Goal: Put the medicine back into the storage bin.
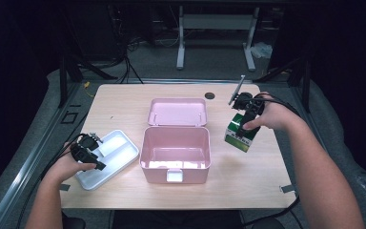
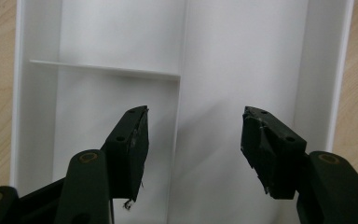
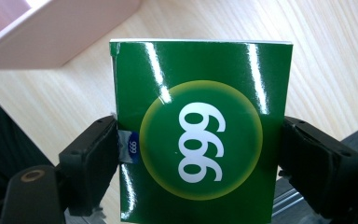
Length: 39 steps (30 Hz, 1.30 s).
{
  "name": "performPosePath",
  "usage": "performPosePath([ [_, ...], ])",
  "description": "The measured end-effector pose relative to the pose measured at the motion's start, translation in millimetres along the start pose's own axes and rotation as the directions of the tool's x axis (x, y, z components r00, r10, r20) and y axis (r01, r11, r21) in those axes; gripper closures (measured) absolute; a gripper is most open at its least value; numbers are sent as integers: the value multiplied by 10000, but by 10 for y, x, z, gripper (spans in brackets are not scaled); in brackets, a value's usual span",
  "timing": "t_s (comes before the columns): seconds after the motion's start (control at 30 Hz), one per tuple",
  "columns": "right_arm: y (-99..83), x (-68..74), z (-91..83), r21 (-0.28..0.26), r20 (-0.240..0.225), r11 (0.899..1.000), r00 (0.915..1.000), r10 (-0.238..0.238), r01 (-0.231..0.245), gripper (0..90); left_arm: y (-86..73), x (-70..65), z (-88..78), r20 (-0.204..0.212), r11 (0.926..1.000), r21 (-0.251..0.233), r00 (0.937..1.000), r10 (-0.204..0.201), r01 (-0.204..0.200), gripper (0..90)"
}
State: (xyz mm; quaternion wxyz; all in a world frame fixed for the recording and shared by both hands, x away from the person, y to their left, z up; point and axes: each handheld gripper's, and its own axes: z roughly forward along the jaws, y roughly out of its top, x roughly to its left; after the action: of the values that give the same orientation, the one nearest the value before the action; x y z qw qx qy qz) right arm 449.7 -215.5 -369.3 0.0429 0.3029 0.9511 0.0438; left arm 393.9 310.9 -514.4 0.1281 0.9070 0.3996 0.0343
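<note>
The green carton (image 3: 200, 126), a glossy box with a yellow-ringed disc and the white digits 999 printed on its face, sits pinched between the 2 black jaws of the right gripper (image 3: 198, 158), one jaw pressed flat against each side edge. In the high view the same carton (image 1: 240, 135) shows a green and white side and tilts at the right part of the table (image 1: 124, 100), just right of the pink storage box (image 1: 175, 153), with the right gripper (image 1: 246, 116) bearing on it from above and the person's right hand (image 1: 272, 116) wrapped around the gripper. Whether the carton's low corner touches the wood cannot be told. The pink box stands open near the middle of the table, its hinged lid (image 1: 177, 112) laid back flat on the far side, a pale latch on its near wall. To the left of it lies a white divided tray (image 1: 119, 152), set at an angle near the table's left near corner. The left gripper (image 1: 89, 153), held by the left hand (image 1: 66, 167), hangs over that tray; in the left gripper view its jaws stand spread wide with nothing between them, above the tray's partition walls (image 2: 182, 74), which split it into 3 compartments.
</note>
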Motion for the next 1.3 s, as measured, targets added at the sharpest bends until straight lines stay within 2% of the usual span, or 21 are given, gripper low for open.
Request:
performPosePath([
  [0.03,2,19,4,-147,38,9996,9997,-253,254,164,-1,0,2,6,10000,6,10000,-9,9,417],
  [0.07,15,41,-17,106,5,9987,9987,-503,503,164,-2,1,3,7,10000,11,10000,1,-1,417],
  [0.17,31,97,-38,96,-155,9942,9941,-1074,1075,164,-4,2,0,-26,10000,-55,10000,-20,19,418],
  [0.2,37,119,-53,158,-55,9920,9921,-1253,1254,164,-4,4,-2,-32,10000,-57,10000,0,0,419],
  [0.27,46,146,-76,108,-289,9894,9891,-1443,1446,165,-4,4,-5,-36,10000,-77,10000,-5,5,420],
  [0.3,47,164,-86,32,-25,9882,9882,-1530,1530,165,-4,4,-5,-33,10000,-75,10000,-7,7,421],
  [0.33,50,169,-101,-39,-324,9877,9872,-1561,1560,165,-4,4,-5,-35,10000,-67,10000,-2,1,421],
  [0.43,64,198,-175,-191,-443,9853,9844,-1703,1696,165,-4,4,-5,-25,10000,-70,10000,0,0,421],
  [0.63,119,295,-308,-461,-318,9773,9776,-2082,2066,166,-5,3,-6,-8,10000,-70,10000,3,-3,421],
  [0.7,136,318,-329,-438,-402,9769,9767,-2107,2090,165,-6,3,-4,13,10000,-68,10000,-19,19,421],
  [0.73,190,396,-375,-492,-323,9703,9706,-2386,2369,165,-7,3,-3,21,10000,-65,10000,-22,22,421],
  [0.87,290,528,-440,-714,-369,9576,9587,-2822,2791,166,-9,2,-2,18,10000,-72,10000,-43,43,421],
  [1.0,434,695,-498,-789,-406,9401,9411,-3355,3318,165,-7,4,-9,-23,10000,-80,10000,8,-8,423],
  [1.23,713,985,-446,-826,-550,9070,9069,-4178,4129,165,-14,7,-14,-18,9999,-115,10000,32,-32,424],
  [1.3,804,1065,-426,-725,-528,8949,8943,-4443,4403,166,-17,7,-15,-1,9999,-127,10000,-2,2,424],
])
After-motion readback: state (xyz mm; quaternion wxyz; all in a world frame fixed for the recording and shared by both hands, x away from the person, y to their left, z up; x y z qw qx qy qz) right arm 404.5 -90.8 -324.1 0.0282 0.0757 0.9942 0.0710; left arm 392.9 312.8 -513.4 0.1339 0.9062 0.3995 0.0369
